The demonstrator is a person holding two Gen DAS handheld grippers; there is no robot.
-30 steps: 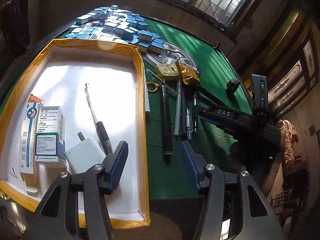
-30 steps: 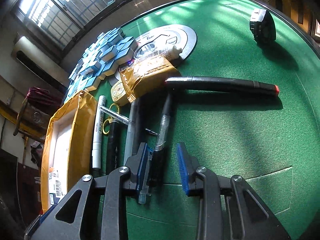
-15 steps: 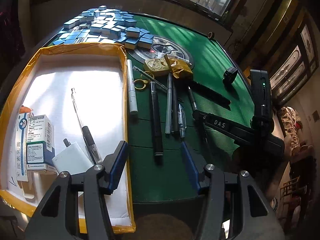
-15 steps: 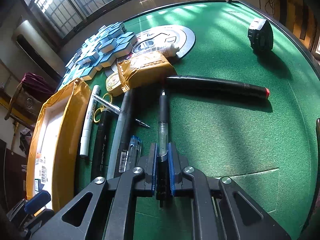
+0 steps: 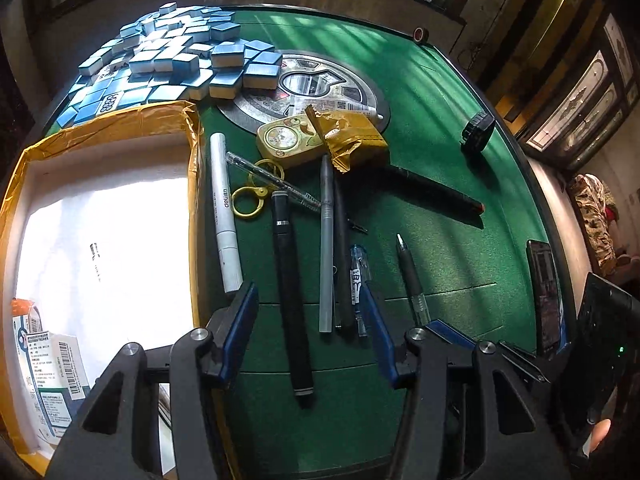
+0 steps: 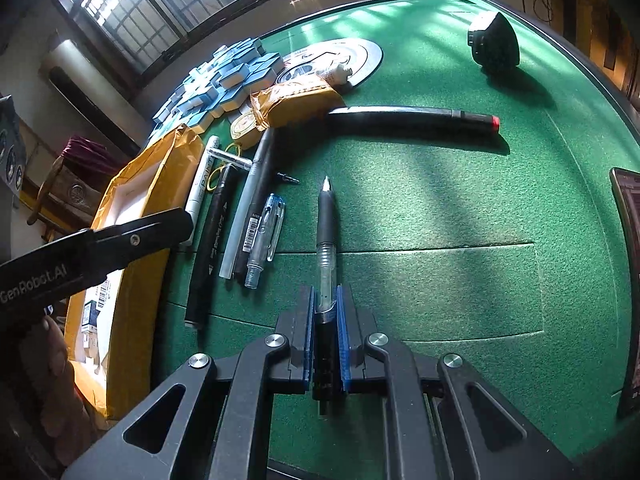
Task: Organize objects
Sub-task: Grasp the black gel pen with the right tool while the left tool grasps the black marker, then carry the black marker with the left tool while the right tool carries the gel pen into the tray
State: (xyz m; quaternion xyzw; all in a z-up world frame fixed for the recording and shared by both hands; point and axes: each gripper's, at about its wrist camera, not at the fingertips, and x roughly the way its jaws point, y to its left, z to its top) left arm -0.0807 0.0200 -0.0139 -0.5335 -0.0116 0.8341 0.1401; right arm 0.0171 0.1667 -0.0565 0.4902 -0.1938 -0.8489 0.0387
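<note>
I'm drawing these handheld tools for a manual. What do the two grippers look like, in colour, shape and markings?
Both are matte black plastic. The left gripper and the right gripper each have two angular arms with triangular cut-outs, round silver pivot bolts and ribbed blue pads on the inner faces. White lettering on the left gripper's side reads GenRobot.AI. A small green light glows on the right gripper's body. No cables or sleeves show.

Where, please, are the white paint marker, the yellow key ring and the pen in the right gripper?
white paint marker (image 5: 225, 216), left wrist view, mid barrel.
yellow key ring (image 5: 249, 205), left wrist view, lower loop.
pen (image 6: 326, 220), right wrist view, black grip.
</note>
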